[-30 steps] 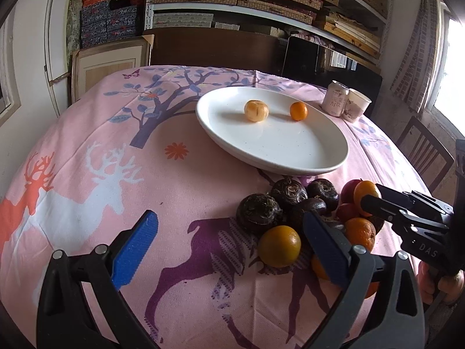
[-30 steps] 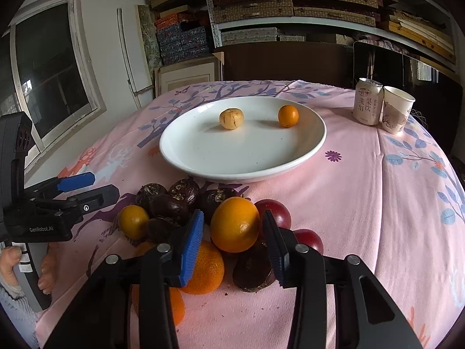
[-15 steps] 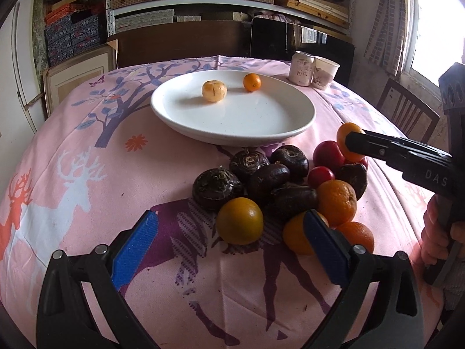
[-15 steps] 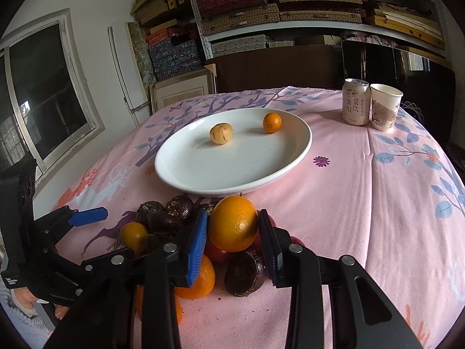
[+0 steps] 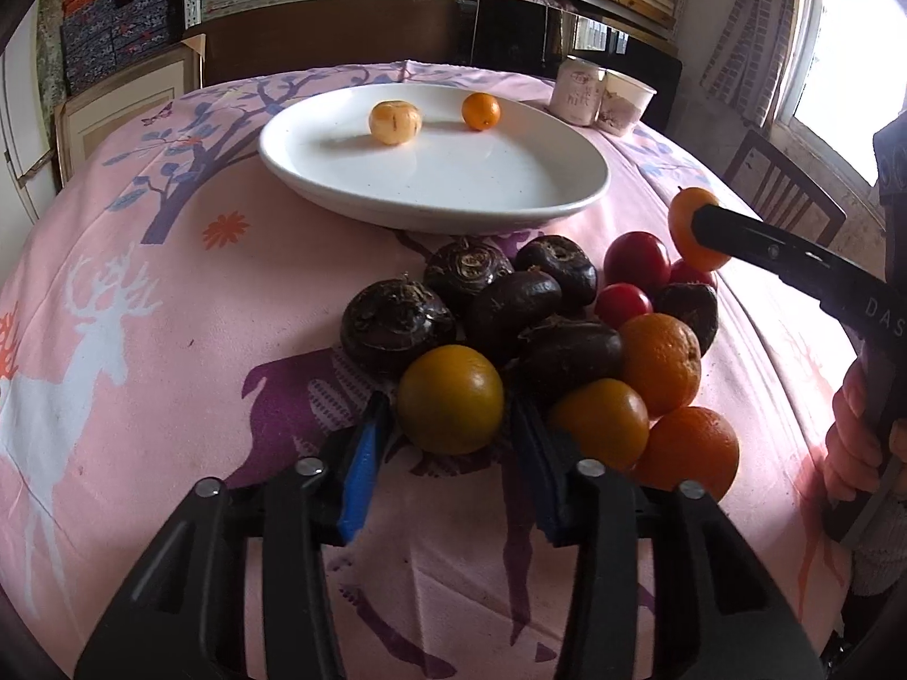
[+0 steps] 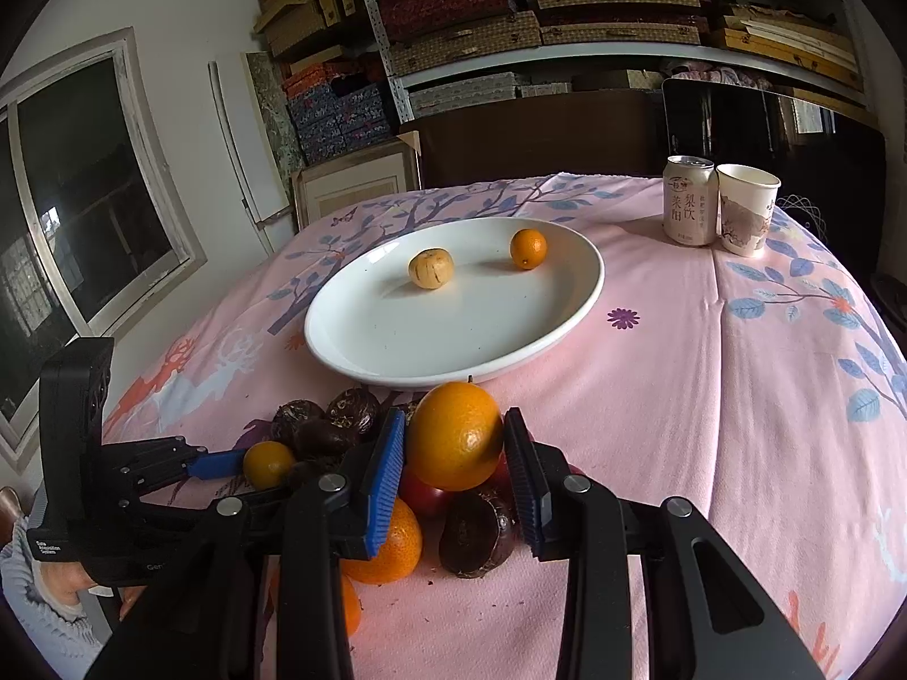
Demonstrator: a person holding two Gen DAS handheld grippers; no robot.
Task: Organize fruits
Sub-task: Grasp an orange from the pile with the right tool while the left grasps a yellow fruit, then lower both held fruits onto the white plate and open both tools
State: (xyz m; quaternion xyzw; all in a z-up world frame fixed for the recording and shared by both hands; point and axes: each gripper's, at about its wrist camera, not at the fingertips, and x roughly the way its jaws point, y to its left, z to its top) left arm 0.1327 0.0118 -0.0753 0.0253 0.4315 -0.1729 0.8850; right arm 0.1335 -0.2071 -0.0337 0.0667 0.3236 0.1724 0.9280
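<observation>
A pile of fruit lies on the pink tablecloth: dark water chestnuts (image 5: 397, 323), red fruits (image 5: 635, 263) and oranges (image 5: 657, 362). My left gripper (image 5: 450, 425) has closed its blue pads on a yellow-green orange (image 5: 450, 399) at the pile's near edge; it also shows in the right wrist view (image 6: 266, 464). My right gripper (image 6: 456, 453) is shut on an orange (image 6: 456, 433) and holds it above the pile; it shows in the left wrist view (image 5: 689, 226). The white plate (image 5: 567, 192) holds a pale yellow fruit (image 5: 395, 122) and a small orange (image 5: 480, 110).
A drink can (image 6: 689, 198) and a paper cup (image 6: 745, 209) stand at the table's far right. A wooden chair (image 5: 782, 192) is beside the table on the right. Shelves with boxes fill the back wall.
My left gripper moved forward and closed around the yellow-green orange. My right gripper lifted its orange higher above the pile.
</observation>
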